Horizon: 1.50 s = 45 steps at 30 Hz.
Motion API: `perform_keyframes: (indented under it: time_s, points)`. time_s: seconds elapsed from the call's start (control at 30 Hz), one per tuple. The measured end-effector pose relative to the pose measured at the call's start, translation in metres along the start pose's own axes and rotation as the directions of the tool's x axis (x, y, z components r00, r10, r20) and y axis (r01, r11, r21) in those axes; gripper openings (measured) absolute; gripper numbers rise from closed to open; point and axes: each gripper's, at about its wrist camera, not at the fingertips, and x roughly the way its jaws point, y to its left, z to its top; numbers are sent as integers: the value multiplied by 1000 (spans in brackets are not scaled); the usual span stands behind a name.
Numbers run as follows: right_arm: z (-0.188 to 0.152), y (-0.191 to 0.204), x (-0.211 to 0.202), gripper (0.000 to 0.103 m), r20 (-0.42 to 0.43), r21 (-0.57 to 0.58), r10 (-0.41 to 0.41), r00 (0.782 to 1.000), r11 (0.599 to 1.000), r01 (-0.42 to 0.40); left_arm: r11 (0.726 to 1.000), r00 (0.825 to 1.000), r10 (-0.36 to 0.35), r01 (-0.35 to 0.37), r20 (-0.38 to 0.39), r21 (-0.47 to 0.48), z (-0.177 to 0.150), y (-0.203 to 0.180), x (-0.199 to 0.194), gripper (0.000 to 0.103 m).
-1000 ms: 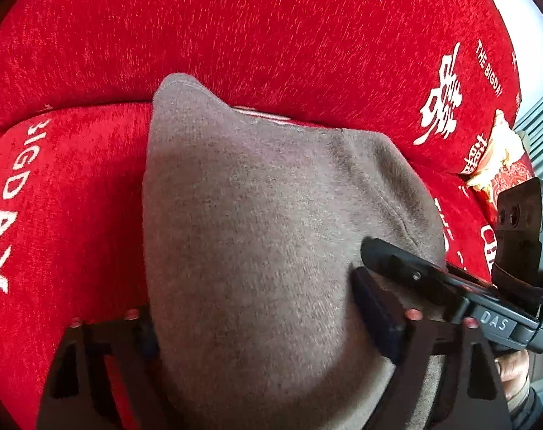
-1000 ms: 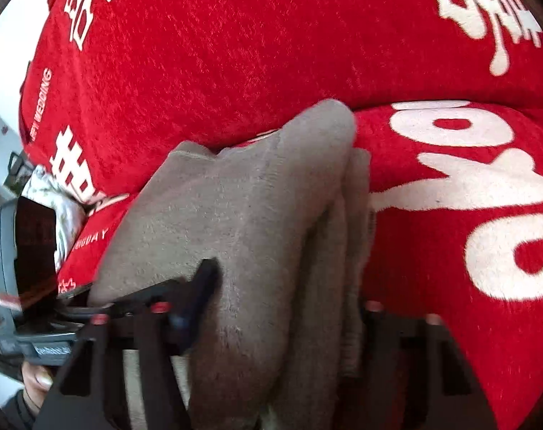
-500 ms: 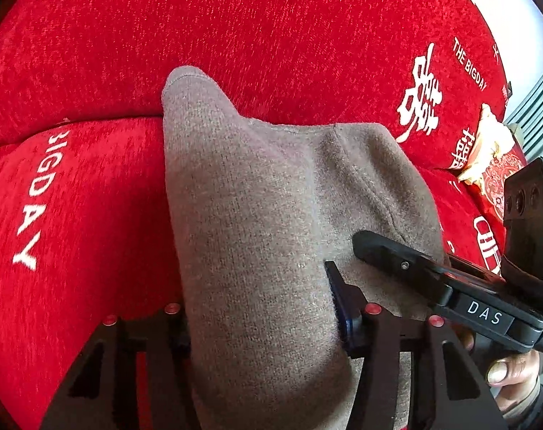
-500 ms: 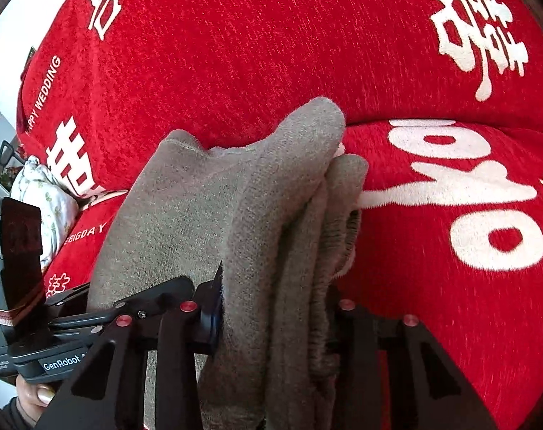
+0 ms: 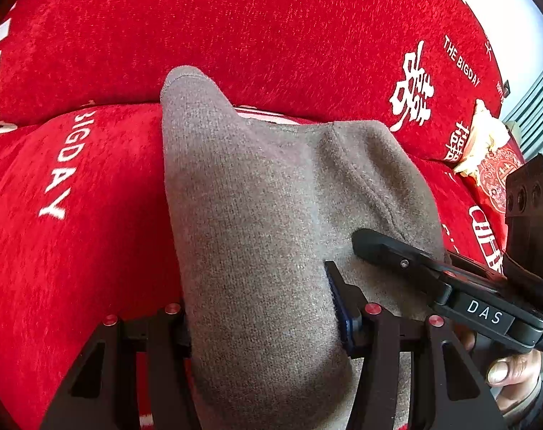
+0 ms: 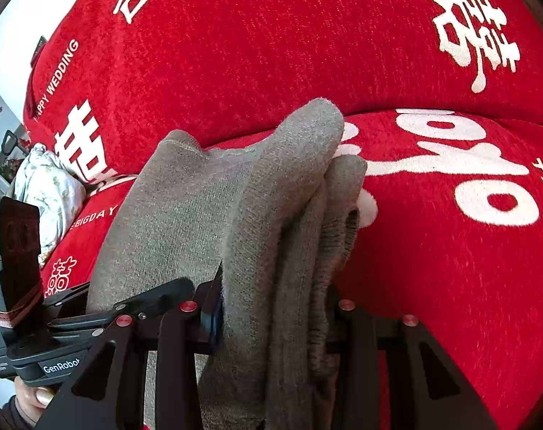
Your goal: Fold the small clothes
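Red plush sofa cover (image 5: 271, 36) with white printed lettering fills both wrist views from 9 o'clock round to 3 o'clock; seat cushion in the lower half, back cushion rising above it. On the seat, and lifted off it at the near end, is the grey knit garment (image 5: 257, 215), the largest loose item, running from 6 o'clock up to about 12 o'clock in each view. In the left wrist view it stands as one thick fold with a rounded tip at 11 o'clock and a second layer spreading toward 2 o'clock. In the right wrist view several stacked layers show edge-on, tips at 12 o'clock. Left gripper (image 5: 264, 319) points steeply down at the seat, at 6 o'clock, clamped on the thick fold, both pads pressing into the cloth; its jaws closed in within the last second and now hold. Right gripper (image 6: 271, 315), likewise angled steeply down, is clenched on the bundle of layered edges, pads pressed into it from both sides, after the same narrowing. Each gripper shows in the other's view: the right one enters at 4 o'clock in the left view, the left one at 8 o'clock in the right view, side by side on the same garment. Person's fingers (image 5: 511, 369) wrap the right handle at 4 o'clock. White floral bundle (image 6: 45, 186) lies at 9 o'clock, well apart. Small red-and-cream packet (image 5: 493, 165) sits at 2 o'clock.
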Motion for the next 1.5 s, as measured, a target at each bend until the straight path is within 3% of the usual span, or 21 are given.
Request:
perform_keyframes:
  time_s: [1.5]
  points:
    - [-95,84,-43,40,30,-4,27,999,1000,-27,1000,1000,17,-16,25,-13,-99,32,-99,56]
